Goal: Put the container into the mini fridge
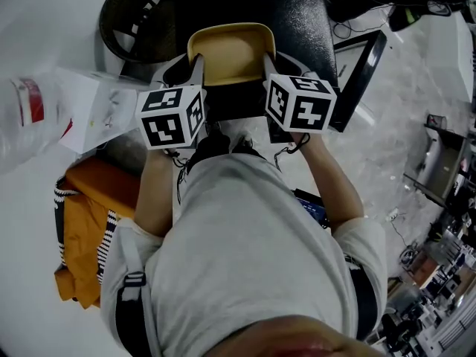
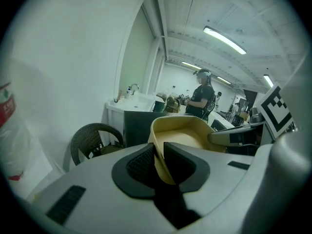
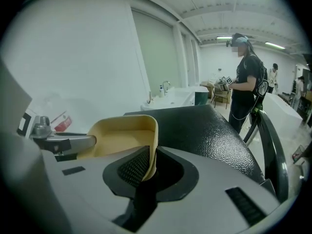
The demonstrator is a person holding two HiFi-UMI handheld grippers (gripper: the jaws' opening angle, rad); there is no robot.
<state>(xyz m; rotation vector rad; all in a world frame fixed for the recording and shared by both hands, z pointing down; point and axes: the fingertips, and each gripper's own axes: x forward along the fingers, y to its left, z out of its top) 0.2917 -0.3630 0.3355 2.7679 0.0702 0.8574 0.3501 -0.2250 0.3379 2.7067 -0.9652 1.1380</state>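
The yellow container [image 1: 230, 50] sits in the upper middle of the head view. It is a shallow tub with round corners, and it is empty inside. It is over the black top of the mini fridge [image 1: 301, 17]. I cannot tell if it rests on the fridge or hangs a little above it.

The left gripper [image 1: 195, 69] has the left wall of the tub. In the left gripper view, the two jaws of this gripper [image 2: 160, 162] are nearly together, with the thin yellow wall [image 2: 183, 133] pinched between the black pads. One pad is inside the tub and one is outside.

The right gripper [image 1: 269, 69] has the right wall of the tub. In the right gripper view, its jaws [image 3: 147, 165] are also nearly together, and they squeeze the yellow edge [image 3: 122, 135] the same way. The bumpy black fridge top [image 3: 204, 130] is just to the right of the tub there.

Each gripper has a cube with black and white squares, one at the left [image 1: 172, 115] and one at the right [image 1: 300, 103].

A dark woven chair [image 1: 141, 13] is in the upper left of the head view. A clear plastic bag [image 1: 30, 117] with a red mark lies at the left edge. An orange cloth [image 1: 89, 222] is in the lower left. A person [image 3: 246, 91] stands far back in the upper right of the right gripper view.
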